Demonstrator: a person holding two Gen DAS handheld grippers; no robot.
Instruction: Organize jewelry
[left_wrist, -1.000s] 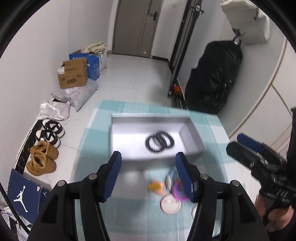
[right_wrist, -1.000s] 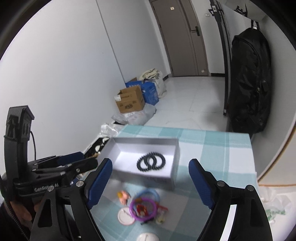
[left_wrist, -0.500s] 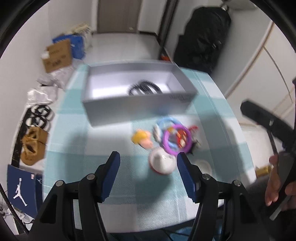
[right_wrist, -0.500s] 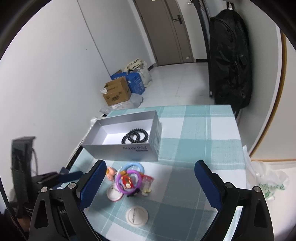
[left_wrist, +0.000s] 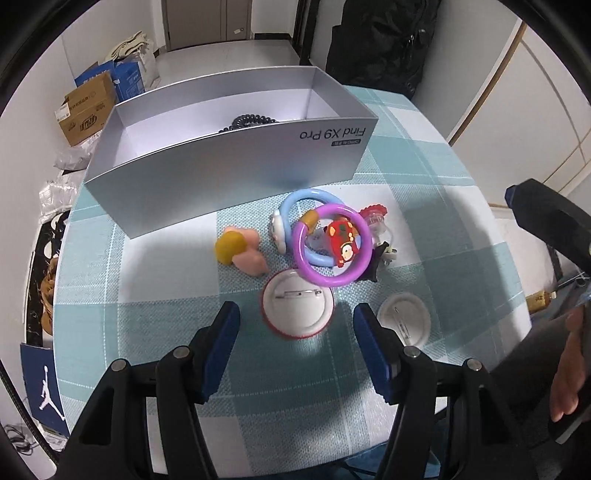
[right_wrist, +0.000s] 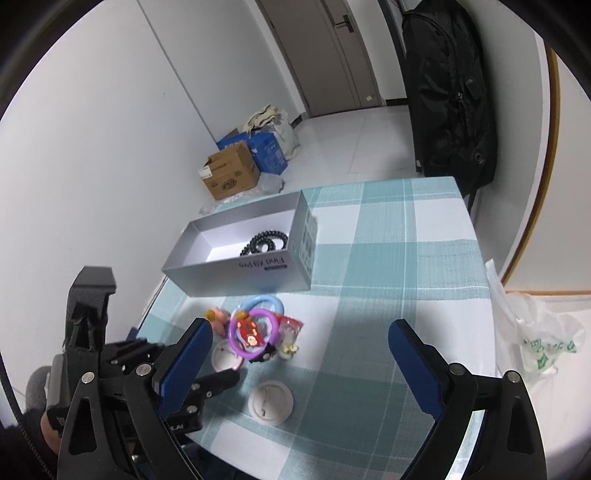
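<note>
left claw drops from box to pile

my left claw (left_wrist: 293, 325), released, has pulled back from the silver box (left_wrist: 229, 184) and now hangs over the pin badge (left_wrist: 298, 302). black bracelets (right_wrist: 264, 242) lie inside. my right claw (right_wrist: 299, 350) waits, spread wide.

we count 1 silver box (left_wrist: 236, 184) | 2 black coil bracelets (right_wrist: 264, 242) in it | 2 plastic rings: 1 purple ring (left_wrist: 332, 245), 1 blue ring (left_wrist: 295, 206) | 2 white pin badges (left_wrist: 297, 308) (left_wrist: 404, 319) | 1 pink-and-yellow figure (left_wrist: 242, 251) | 2 grippers: left gripper (left_wrist: 295, 332), right gripper (right_wrist: 301, 349)
</note>
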